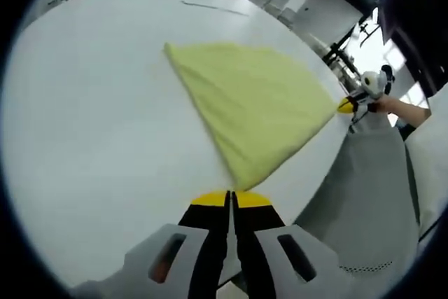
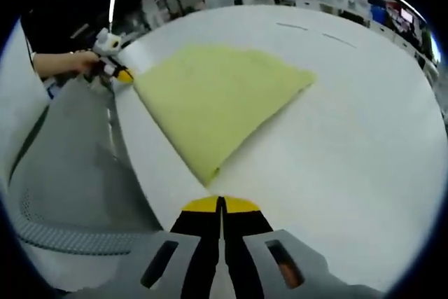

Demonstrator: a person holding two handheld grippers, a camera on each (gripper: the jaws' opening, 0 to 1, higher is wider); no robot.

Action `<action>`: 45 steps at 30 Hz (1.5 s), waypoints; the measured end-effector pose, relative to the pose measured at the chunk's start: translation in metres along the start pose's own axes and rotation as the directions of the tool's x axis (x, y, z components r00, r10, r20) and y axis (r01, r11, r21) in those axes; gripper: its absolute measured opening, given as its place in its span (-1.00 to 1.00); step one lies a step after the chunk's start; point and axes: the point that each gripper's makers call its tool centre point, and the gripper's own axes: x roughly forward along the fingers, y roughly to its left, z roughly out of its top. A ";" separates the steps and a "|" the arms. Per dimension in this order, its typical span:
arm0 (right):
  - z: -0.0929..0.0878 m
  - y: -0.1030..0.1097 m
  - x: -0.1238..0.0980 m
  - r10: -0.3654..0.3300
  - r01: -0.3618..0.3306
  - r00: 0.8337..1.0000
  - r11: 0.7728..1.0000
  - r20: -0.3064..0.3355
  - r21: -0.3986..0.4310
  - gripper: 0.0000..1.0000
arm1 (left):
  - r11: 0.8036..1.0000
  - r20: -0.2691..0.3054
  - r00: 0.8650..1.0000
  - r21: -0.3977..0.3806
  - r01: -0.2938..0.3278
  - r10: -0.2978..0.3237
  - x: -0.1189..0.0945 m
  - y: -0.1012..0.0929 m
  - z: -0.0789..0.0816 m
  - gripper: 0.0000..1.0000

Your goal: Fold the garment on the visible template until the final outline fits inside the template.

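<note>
Yellow garment [image 1: 248, 106] lies folded flat on the white table [image 1: 91, 138], near its front edge, long axis running along that edge between the two grippers. Left gripper [image 1: 230, 199] and right gripper [image 2: 220, 204] sit at opposite corners, jaws together, possibly pinching nothing. Workshop clutter behind the table.

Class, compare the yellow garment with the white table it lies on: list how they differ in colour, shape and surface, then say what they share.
Colour: the garment is pale yellow; the table is white.
Shape: the garment is folded into a rough triangle with pointed corners; the table spreads wide around it on most sides, though one corner lies at its near edge.
Surface: the garment looks soft and slightly textured; the table looks smooth and hard.
Shared: both lie flat and are plain, without pattern.
</note>
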 end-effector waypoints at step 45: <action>0.050 0.041 -0.097 -0.134 0.107 0.975 0.983 0.176 0.152 0.16 | 0.999 0.087 0.995 0.014 -0.052 0.051 -0.101 -0.066 0.019 0.21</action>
